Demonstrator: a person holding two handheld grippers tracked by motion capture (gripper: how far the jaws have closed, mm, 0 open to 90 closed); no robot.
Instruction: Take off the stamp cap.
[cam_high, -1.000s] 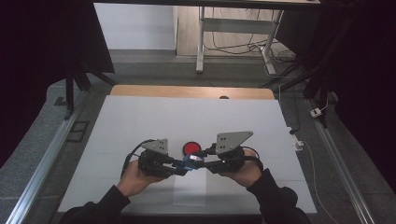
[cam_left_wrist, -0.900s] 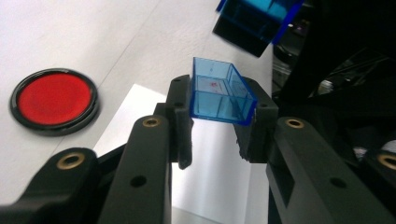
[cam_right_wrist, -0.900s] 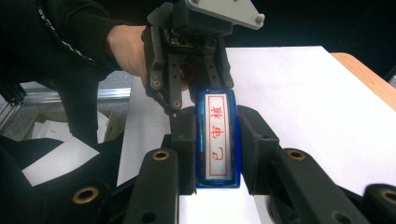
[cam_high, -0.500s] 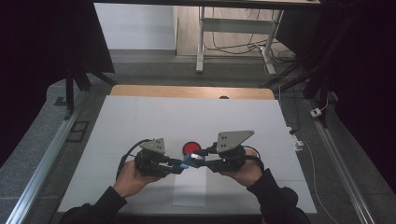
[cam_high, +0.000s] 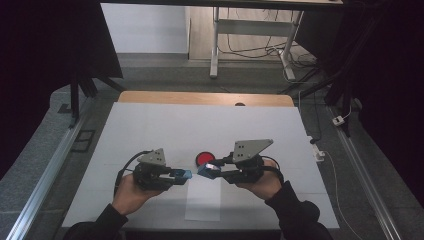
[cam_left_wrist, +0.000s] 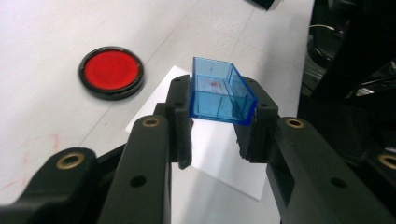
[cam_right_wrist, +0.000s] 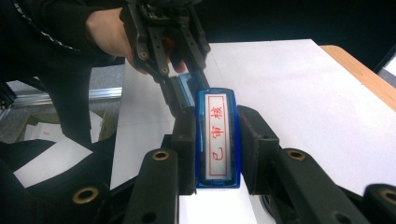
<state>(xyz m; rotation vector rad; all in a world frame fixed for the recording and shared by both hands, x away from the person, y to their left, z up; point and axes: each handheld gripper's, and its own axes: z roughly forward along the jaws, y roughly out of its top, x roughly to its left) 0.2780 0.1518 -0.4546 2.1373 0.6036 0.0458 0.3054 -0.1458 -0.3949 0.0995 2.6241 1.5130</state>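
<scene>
Left claw (cam_left_wrist: 219, 126) clenched on blue stamp cap (cam_left_wrist: 219, 95), open end facing away. Right claw (cam_right_wrist: 215, 140) clenched on blue stamp body (cam_right_wrist: 215, 137) with red characters on label. Both held above white worktop (cam_high: 150, 130), near each other over paper sheet (cam_high: 202, 205). Red ink pad (cam_high: 204, 159) just beyond.

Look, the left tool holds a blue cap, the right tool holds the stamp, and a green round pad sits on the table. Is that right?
Not quite. The pad is red, not green, as the left gripper view shows. The rest holds: the left tool grips the blue cap, and the right tool grips the stamp.
</scene>
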